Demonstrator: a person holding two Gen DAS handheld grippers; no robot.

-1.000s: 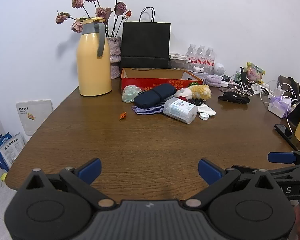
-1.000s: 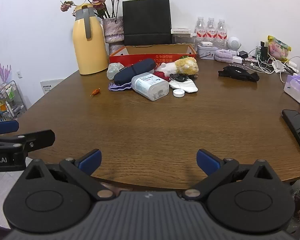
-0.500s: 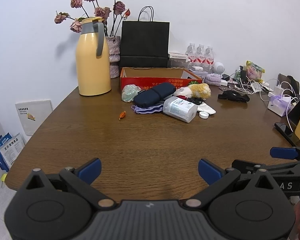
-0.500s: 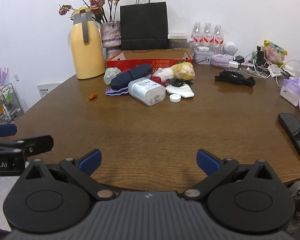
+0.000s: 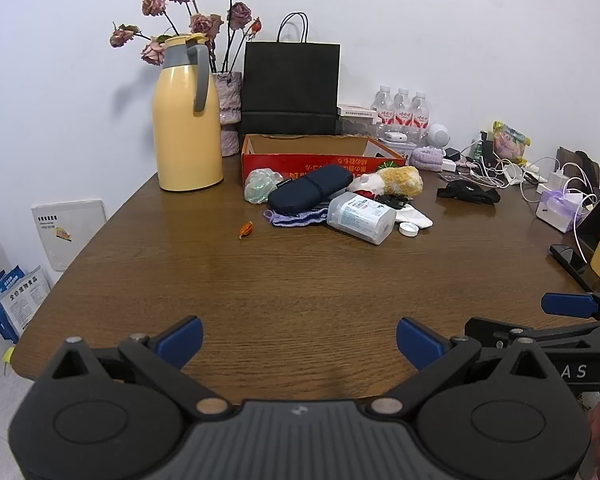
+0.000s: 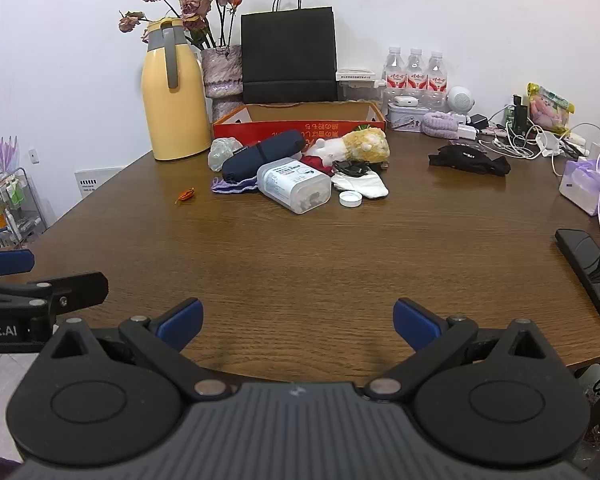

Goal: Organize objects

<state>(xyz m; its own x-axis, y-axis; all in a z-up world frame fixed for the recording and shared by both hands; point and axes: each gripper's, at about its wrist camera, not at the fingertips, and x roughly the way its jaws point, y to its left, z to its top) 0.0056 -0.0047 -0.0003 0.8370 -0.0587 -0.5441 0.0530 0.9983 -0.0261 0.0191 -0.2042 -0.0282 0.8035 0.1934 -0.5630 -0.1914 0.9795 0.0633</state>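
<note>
Both my claws held wide open and empty over the near edge of the tabletop (image 5: pixel 300 288), the clutter lying well beyond them.

My left claw (image 5: pixel 299 338) fills the bottom of the left wrist view, its blue pads spread apart with bare wood between; my right claw (image 6: pixel 298 320) sits likewise at the bottom of the right wrist view, gripping nothing. The pile lies at upper centre of both frames: a dark pouch (image 5: pixel 310 194) on a purple cloth (image 5: pixel 296 218), a clear bottle (image 5: pixel 360 218) on its side, its white cap (image 5: pixel 408 230) just beside it, a plush toy (image 5: pixel 396 180) and a white sock (image 5: pixel 414 216). Behind them stands the red box (image 5: pixel 320 156), open-topped. A small orange scrap (image 5: pixel 245 229) lies apart, left of the pile. A yellow jug (image 5: pixel 186 120) stands at upper left.
</note>
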